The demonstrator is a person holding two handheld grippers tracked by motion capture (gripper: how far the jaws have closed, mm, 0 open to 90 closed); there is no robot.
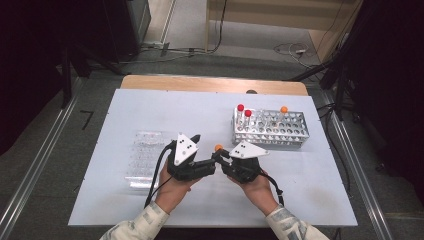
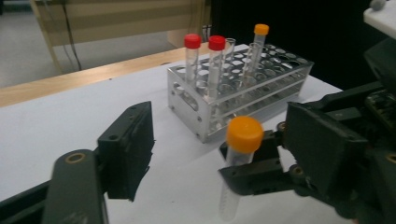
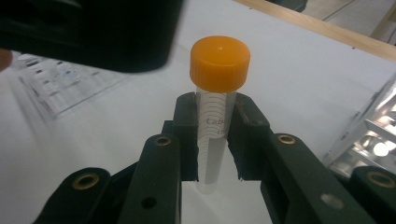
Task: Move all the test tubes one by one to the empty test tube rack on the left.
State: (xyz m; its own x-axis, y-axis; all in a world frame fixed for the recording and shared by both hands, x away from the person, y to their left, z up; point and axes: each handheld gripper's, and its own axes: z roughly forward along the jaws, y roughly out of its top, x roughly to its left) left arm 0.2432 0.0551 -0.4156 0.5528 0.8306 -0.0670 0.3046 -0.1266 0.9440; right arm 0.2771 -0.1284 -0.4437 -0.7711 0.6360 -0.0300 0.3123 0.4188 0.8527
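Note:
A clear tube with an orange cap [image 3: 219, 63] stands upright in my right gripper [image 3: 215, 135], whose pads are shut on its wall just below the cap. In the high view the tube [image 1: 218, 147] is held a little above the table's middle, between my right gripper [image 1: 223, 154] and my left gripper [image 1: 209, 162]. My left gripper [image 2: 219, 144] is open; the capped tube [image 2: 245, 133] sits between its two jaws, touching neither pad. One left jaw looms dark beside the cap in the right gripper view.
A metal tube rack [image 1: 270, 129] stands at the right rear, holding two red-capped tubes [image 1: 244, 110] and one orange-capped tube [image 1: 284, 109]. A clear plastic tray [image 1: 142, 157] lies left of my hands. The white table top [image 1: 200, 107] has bare room behind.

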